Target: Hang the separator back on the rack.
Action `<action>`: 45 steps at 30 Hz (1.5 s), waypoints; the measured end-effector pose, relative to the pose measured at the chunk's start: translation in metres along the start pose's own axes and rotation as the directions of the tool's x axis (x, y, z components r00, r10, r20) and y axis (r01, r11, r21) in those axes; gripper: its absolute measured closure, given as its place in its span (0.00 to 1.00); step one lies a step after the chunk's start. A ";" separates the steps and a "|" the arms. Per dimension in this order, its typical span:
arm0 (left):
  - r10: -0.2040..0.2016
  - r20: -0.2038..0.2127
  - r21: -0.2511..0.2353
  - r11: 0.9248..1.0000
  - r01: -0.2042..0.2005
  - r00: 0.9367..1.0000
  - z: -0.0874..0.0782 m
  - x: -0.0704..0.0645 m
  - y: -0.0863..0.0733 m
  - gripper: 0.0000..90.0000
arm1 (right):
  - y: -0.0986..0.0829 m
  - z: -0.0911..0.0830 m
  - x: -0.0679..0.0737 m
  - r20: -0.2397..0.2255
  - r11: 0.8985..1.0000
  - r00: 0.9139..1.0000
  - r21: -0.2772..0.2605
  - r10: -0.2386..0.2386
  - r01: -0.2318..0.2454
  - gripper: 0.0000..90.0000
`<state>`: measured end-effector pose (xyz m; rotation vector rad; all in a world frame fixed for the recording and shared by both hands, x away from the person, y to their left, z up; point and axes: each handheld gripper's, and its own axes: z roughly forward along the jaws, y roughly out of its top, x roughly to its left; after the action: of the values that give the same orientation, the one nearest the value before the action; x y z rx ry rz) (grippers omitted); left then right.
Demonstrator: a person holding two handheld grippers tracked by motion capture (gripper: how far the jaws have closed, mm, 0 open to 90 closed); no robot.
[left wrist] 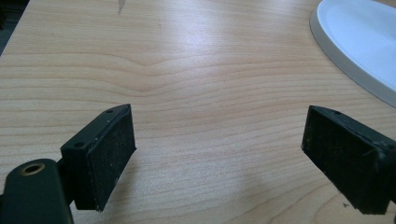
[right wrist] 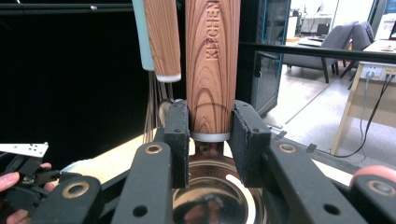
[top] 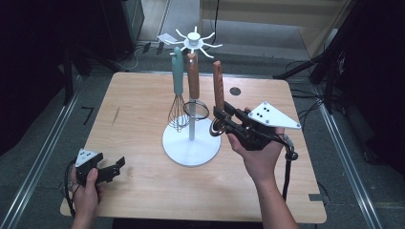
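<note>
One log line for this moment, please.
right gripper: shut on wooden-handled utensil | left gripper: open, over table | whisk: hanging on rack

- Left gripper [top: 112, 168]: black, flat rectangular fingers [left wrist: 105, 154] with rough dark pads, brass-ringed hole at 8 o'clock.
- Right gripper [top: 220, 116]: black, brass-ringed pivots, grey three-cornered plate [top: 273, 116] with dark dots.
- Black cable [top: 288, 167] trails back.
- Forearms bare.

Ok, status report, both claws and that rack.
Right claw shut on wooden-handled utensil, upright beside rack. Left claw open, over bare table.
</note>
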<state>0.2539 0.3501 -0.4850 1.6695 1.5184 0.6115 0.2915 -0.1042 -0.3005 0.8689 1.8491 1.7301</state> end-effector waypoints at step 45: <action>0.000 -0.002 0.009 1.000 0.000 1.000 0.001 0.000 0.000 0.11 | 0.022 0.015 0.003 -0.002 1.000 1.000 0.008 -0.016 0.016 0.79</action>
<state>0.2545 0.3499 -0.4853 1.6759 1.5239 0.6073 0.3030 -0.0916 -0.2798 0.8531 1.8600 1.7156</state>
